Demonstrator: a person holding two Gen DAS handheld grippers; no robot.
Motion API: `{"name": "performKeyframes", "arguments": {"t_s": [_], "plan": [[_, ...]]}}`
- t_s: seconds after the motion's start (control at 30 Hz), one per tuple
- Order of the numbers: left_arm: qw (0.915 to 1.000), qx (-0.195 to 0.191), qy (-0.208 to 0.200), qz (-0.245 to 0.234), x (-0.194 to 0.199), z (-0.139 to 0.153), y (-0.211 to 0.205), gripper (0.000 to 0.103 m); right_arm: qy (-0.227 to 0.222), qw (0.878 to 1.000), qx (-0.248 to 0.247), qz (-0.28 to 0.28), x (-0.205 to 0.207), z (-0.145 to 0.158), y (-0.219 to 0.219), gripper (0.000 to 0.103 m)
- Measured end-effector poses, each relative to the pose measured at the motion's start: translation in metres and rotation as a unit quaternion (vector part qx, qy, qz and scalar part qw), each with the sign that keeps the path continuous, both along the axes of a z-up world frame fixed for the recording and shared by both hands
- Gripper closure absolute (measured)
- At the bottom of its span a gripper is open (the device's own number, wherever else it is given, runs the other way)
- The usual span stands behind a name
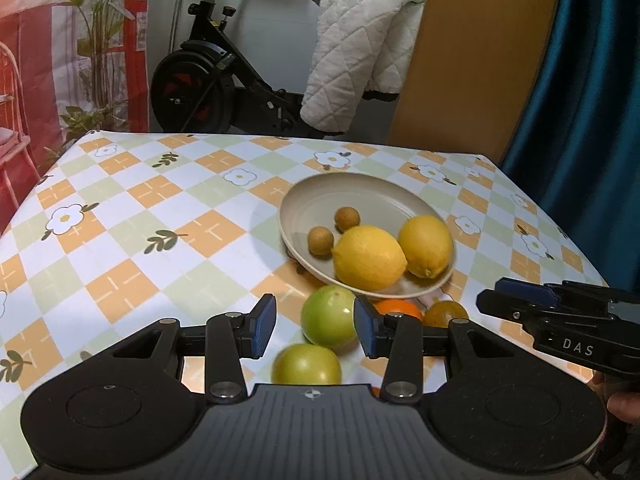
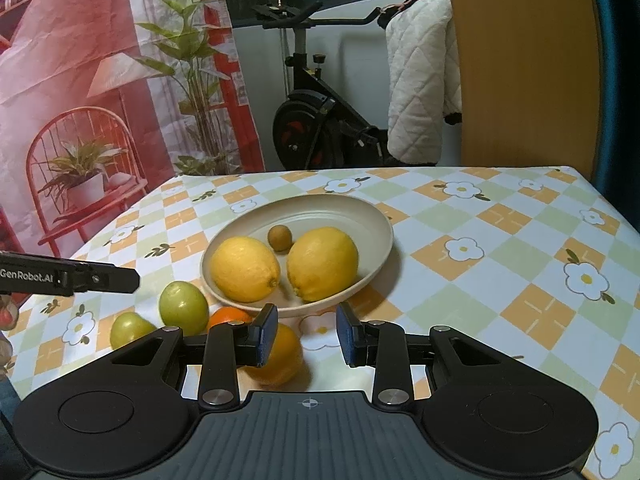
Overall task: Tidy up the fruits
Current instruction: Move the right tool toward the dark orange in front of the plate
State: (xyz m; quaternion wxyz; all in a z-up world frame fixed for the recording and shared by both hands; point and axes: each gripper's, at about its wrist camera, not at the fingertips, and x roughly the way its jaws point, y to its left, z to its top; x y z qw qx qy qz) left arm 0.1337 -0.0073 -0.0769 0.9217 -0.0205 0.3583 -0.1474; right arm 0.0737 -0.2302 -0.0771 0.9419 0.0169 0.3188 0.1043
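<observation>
A beige plate (image 1: pixel 320 188) (image 2: pixel 344 208) holds two lemons (image 1: pixel 369 258) (image 2: pixel 245 269) and two small brown round fruits (image 1: pixel 320 241); the right wrist view shows only one of these (image 2: pixel 280 238). In front of the plate lie two green fruits (image 1: pixel 328 322) (image 2: pixel 183 307) and two oranges (image 2: pixel 280 354). My left gripper (image 1: pixel 315 326) is open above the green fruits, its pads touching neither. My right gripper (image 2: pixel 307 334) is open over bare cloth, with one orange just behind its left finger (image 2: pixel 266 334).
The table wears a checked flower-print cloth (image 1: pixel 140 208). Beyond its far edge stand an exercise bike (image 1: pixel 208 88) with a white quilted cover (image 1: pixel 360 52), a wooden panel (image 1: pixel 472 60) and a blue curtain (image 1: pixel 592 100).
</observation>
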Motion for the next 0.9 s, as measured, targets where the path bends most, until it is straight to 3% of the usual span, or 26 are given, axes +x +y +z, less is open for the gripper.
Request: {"name": "performKeyframes", "arguments": {"t_s": [0.9], "plan": [[0.9995,0.004,0.009,-0.028,-0.024,-0.007,-0.014,0.058,0.035,0.999,-0.022,0.033,-0.038,-0.003,0.024,0.066]]}}
